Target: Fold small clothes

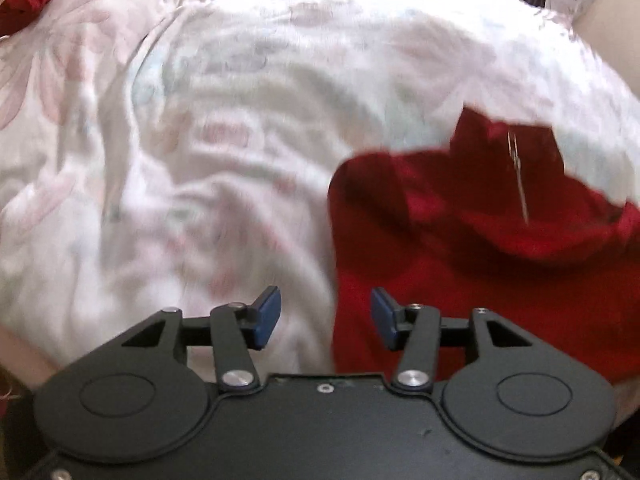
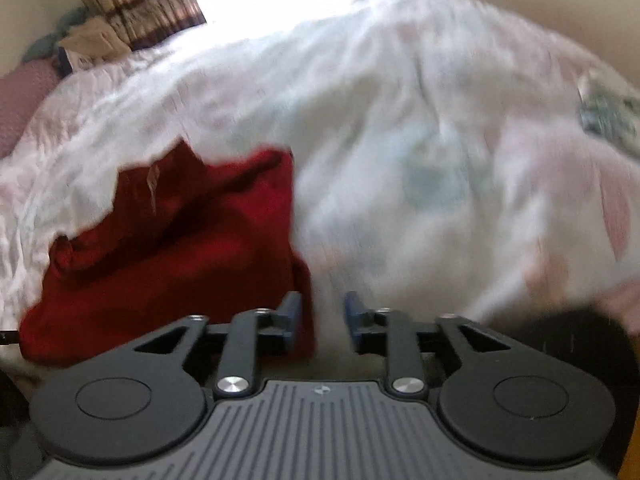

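Approach step: both the left gripper [image 1: 325, 318] and the right gripper [image 2: 322, 322], fingers apart and empty, flank the red garment [image 1: 460, 264] near the bed [image 1: 200, 160] front edge; next, grasp its corners.

Red garment [image 1: 460, 248], of soft deep-red cloth, lay partly folded on pale flowered bedspread [image 1: 200, 140]. Seen also from right wrist view [image 2: 180, 240], as a rough block with straight near-vertical edge on one side. Far end bunched and raised in a dark flap, with thin white thread or tag on it. A rolled fold crossed the middle. Both views blurred, so kind of garment could not be told.
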